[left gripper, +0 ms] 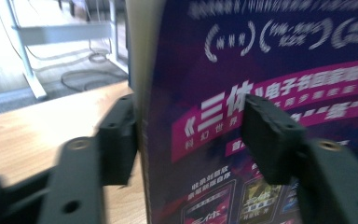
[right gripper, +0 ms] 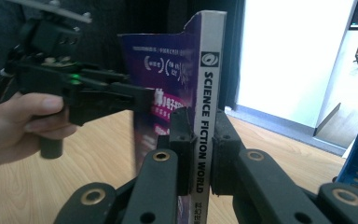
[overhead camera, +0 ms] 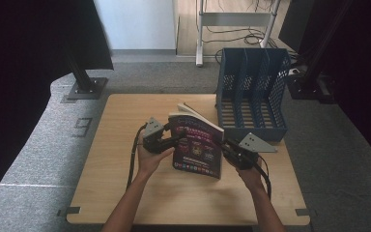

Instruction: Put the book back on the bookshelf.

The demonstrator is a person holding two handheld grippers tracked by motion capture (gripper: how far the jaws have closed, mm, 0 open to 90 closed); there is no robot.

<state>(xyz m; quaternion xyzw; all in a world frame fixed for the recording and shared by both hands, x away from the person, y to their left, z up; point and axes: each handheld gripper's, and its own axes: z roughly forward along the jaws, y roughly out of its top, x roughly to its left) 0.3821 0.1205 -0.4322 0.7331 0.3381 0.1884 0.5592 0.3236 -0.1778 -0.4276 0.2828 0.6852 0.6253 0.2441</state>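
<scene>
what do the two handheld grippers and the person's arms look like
Both the left gripper and the right gripper are black, with blocky jaws, brass-ringed screw holes, grey three-cornered top plates and trailing black cables. A green light glows on the left one. The forearms are bare, no sleeves.

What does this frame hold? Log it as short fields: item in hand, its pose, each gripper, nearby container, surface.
item: magazine with purple cover, spine reading SCIENCE FICTION WORLD
pose: held up off the table, a bit tilted
right gripper: shut on the spine
left gripper: jaws either side of the opposite edge, far pad off the cover, not pressing
container: blue file rack, slots empty, behind the magazine
surface: wooden table
</scene>
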